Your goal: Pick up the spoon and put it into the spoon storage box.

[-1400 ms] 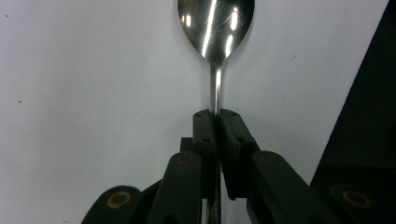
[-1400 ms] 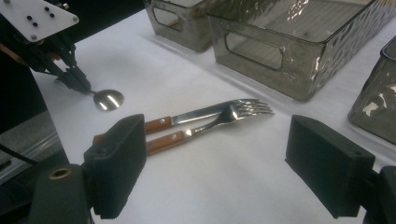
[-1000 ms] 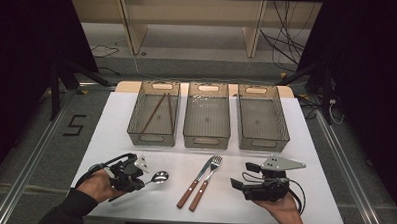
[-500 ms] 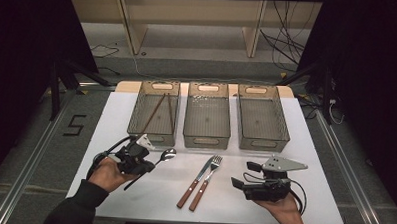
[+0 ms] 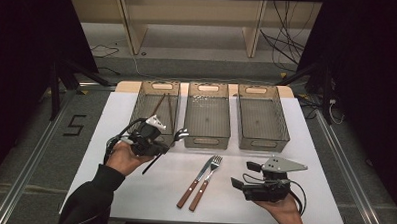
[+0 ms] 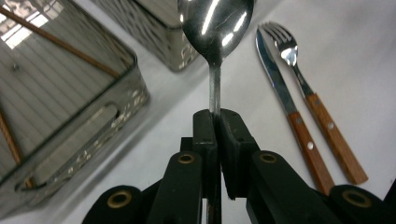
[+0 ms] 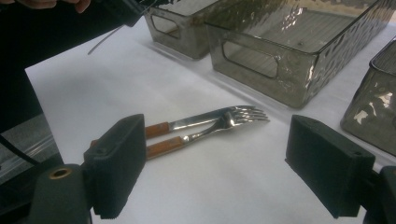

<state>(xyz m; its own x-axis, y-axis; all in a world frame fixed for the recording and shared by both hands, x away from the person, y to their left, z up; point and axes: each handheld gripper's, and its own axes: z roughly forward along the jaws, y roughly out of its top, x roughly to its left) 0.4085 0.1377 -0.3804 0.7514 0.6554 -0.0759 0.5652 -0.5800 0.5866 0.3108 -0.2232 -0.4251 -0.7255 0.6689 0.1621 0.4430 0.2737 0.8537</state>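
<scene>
Left of frame: left gripper (image 5: pixel 158 143), jaws pinching a spoon (image 6: pixel 215 28) by its neck, bowl raised above the white table (image 5: pixel 133 190) near the front edge of the left bin (image 5: pixel 159 98), which holds two brown sticks (image 5: pixel 162 107). Centre: middle bin (image 5: pixel 208 115); knife (image 5: pixel 195 179) and fork (image 5: pixel 206 181) side by side, wooden handles, lying flat. Right: right bin (image 5: pixel 262 116); right gripper (image 5: pixel 242 176), jaws spread wide, holding nothing, low over the table
</scene>
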